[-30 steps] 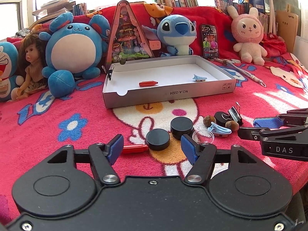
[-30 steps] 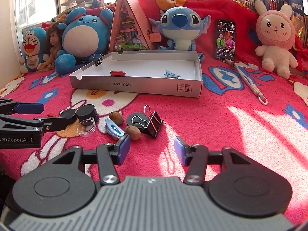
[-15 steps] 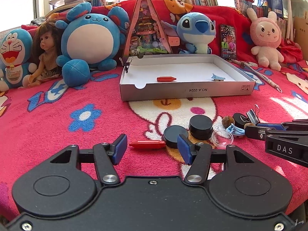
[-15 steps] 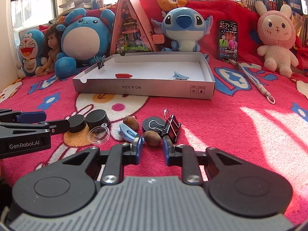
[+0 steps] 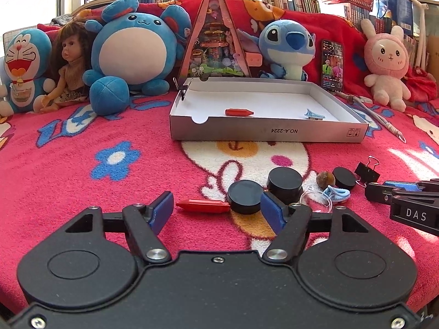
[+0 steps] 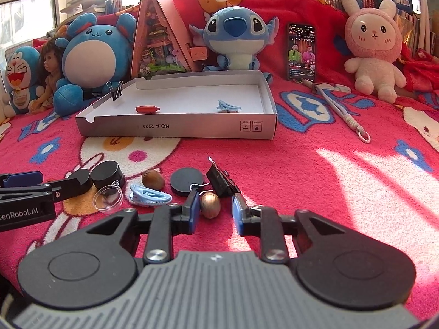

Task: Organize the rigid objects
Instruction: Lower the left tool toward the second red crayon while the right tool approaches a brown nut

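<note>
My left gripper [image 5: 216, 211] is open, low over the blanket, with a red capsule-shaped piece [image 5: 203, 205] and a flat black disc [image 5: 245, 196] lying between its fingers. My right gripper [image 6: 213, 212] is open around a brown nut [image 6: 210, 205], not touching it. A black binder clip [image 6: 221, 181], a second nut [image 6: 152, 179], a blue hair clip [image 6: 149, 195], a clear dome [image 6: 107, 196] and black lids [image 6: 107, 174] lie nearby. The white box [image 5: 267, 131] holds a red piece [image 5: 238, 112] and a blue clip [image 5: 314, 115].
Plush toys [image 5: 134, 52], a doll [image 5: 70, 63], a triangular toy house [image 5: 216, 41] and a phone [image 5: 332, 65] line the back of the red blanket. A cord [image 6: 340, 109] lies right of the box. A binder clip [image 6: 116, 90] grips the box's far-left corner.
My left gripper slid left, so the red piece now lies between its fingers. My right gripper moved forward to the nut, narrowed half a second ago, and has opened wider again.
</note>
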`<control>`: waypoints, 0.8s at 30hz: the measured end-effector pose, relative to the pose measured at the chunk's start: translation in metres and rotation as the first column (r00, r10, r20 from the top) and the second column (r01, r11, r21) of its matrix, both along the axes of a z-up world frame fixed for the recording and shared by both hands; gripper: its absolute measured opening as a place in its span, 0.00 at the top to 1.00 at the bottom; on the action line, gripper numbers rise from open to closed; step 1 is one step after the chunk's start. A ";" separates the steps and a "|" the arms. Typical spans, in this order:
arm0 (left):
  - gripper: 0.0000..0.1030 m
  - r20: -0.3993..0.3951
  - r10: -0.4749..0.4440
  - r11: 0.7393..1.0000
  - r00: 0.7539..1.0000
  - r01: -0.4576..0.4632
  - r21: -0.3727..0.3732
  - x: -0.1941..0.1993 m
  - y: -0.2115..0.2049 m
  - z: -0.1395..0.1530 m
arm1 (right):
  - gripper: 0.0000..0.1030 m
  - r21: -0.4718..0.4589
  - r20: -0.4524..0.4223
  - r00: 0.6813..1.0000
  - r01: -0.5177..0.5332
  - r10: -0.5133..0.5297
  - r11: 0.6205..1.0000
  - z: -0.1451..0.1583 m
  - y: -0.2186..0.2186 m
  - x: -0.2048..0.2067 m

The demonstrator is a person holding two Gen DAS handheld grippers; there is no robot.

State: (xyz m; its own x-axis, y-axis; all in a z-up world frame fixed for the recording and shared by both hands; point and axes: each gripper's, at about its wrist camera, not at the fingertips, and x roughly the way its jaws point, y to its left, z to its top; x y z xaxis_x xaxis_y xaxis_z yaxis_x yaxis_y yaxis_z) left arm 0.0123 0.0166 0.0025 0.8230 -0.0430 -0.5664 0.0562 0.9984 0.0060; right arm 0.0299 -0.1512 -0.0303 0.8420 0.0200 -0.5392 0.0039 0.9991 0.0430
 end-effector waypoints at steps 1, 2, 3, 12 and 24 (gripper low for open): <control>0.35 0.002 -0.003 1.000 1.000 0.003 0.004 0.000 0.000 0.000 | 0.57 -0.009 -0.001 1.000 0.000 0.000 1.000 -0.001 -0.001 -0.001; 0.35 0.004 -0.005 1.000 1.000 0.005 0.007 0.000 -0.001 -0.001 | 0.56 -0.017 -0.002 1.000 0.001 -0.001 1.000 -0.001 -0.003 -0.002; 0.35 0.006 -0.008 1.000 1.000 0.008 0.013 -0.001 -0.001 -0.001 | 0.56 -0.024 -0.002 1.000 0.002 -0.003 1.000 -0.002 -0.004 -0.003; 0.52 -0.001 -0.007 1.000 1.000 0.007 0.009 0.000 0.002 -0.002 | 0.57 -0.035 0.000 1.000 0.011 -0.011 0.999 -0.002 -0.012 -0.006; 0.85 0.035 -0.040 0.998 0.999 0.038 0.058 -0.008 -0.007 0.007 | 0.81 -0.068 0.019 0.997 -0.079 0.080 0.995 0.003 0.000 -0.012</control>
